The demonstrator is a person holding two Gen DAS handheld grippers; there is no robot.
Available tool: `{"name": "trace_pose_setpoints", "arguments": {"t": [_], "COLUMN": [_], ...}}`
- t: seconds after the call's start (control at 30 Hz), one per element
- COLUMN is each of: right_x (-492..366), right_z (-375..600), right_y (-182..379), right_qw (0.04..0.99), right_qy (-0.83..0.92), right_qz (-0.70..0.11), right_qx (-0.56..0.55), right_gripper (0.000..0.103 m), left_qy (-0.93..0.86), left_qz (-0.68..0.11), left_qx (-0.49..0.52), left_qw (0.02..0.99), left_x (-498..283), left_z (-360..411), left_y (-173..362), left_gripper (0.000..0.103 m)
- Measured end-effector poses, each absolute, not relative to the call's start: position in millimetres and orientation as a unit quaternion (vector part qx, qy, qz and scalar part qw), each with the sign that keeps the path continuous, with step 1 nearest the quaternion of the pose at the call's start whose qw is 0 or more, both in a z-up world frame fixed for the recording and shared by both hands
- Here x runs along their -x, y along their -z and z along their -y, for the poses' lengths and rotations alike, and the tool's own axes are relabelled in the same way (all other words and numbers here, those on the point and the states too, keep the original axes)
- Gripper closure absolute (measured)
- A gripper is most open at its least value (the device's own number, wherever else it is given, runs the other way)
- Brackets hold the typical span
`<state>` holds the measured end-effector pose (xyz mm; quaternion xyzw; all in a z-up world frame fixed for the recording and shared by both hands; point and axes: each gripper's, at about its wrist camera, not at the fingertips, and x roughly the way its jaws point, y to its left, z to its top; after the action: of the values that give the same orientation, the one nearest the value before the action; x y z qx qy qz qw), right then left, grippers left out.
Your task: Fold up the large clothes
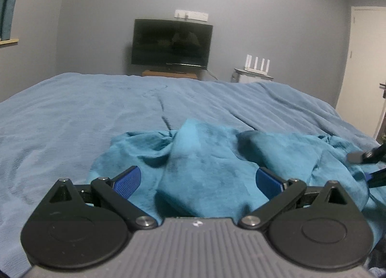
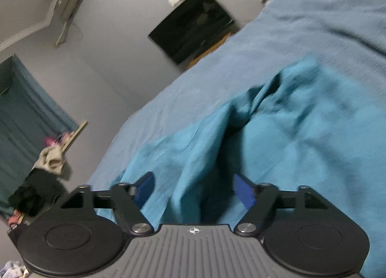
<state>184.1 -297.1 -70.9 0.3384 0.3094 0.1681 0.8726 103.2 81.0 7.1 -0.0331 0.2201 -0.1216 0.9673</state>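
Note:
A crumpled teal garment (image 1: 205, 157) lies bunched on the blue bed cover (image 1: 96, 109). My left gripper (image 1: 199, 181) is open, its blue pads spread wide on either side of a raised fold of the garment. My right gripper (image 2: 194, 190) is also open, tilted, with a ridge of the same teal garment (image 2: 277, 128) between its spread pads. The right gripper's fingertips (image 1: 361, 157) show at the right edge of the left wrist view, resting on the cloth.
The bed (image 2: 325, 24) stretches ahead. A dark television (image 1: 171, 45) stands on a wooden stand against the grey wall. A white router (image 1: 257, 64) sits on a small cabinet. A door (image 1: 364, 72) is at right. Clothes are piled by the curtain (image 2: 24, 114).

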Motion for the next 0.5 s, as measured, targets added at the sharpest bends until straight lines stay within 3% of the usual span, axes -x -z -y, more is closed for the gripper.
{"name": "trace_pose_setpoints", "arguments": {"t": [0.03,0.07,0.1,0.13,0.23,0.33,0.4,0.5], "right_x": [-187.3,-189.8,-191.0,-189.0,-179.1,-181.8,-186.2,-187.0], "right_z": [292.0,287.3,282.4,278.9,284.3,292.8,290.6,285.3], "right_y": [73.7,76.1,73.7,68.0,44.9,46.8,58.6,58.9], "right_qw": [0.869,0.871,0.878,0.893,0.924,0.932,0.930,0.933], "right_qy": [-0.174,-0.180,-0.188,-0.179,-0.142,-0.086,-0.054,-0.041], "right_qz": [-0.321,-0.327,-0.330,-0.321,-0.283,-0.304,-0.334,-0.329], "right_qx": [-0.333,-0.319,-0.293,-0.261,-0.216,-0.177,-0.143,-0.142], "right_gripper": [0.033,0.066,0.086,0.090,0.094,0.093,0.090,0.077], "left_qy": [0.124,0.126,0.129,0.132,0.141,0.154,0.165,0.179], "left_qz": [-0.221,-0.221,-0.219,-0.216,-0.203,-0.195,-0.193,-0.187], "left_qx": [0.030,0.026,0.025,0.024,0.022,0.013,-0.003,-0.030], "left_qw": [0.967,0.967,0.967,0.967,0.969,0.969,0.967,0.965], "left_x": [-107.1,-109.7,-110.8,-112.8,-118.6,-120.6,-120.8,-119.0], "left_z": [-78.3,-74.8,-73.6,-75.0,-70.7,-62.7,-57.0,-47.1], "left_y": [-5.5,-3.8,-3.3,-3.1,-4.5,-4.3,-2.0,2.5], "left_gripper": [0.001,0.001,0.001,0.001,0.001,0.001,0.001,0.001]}}
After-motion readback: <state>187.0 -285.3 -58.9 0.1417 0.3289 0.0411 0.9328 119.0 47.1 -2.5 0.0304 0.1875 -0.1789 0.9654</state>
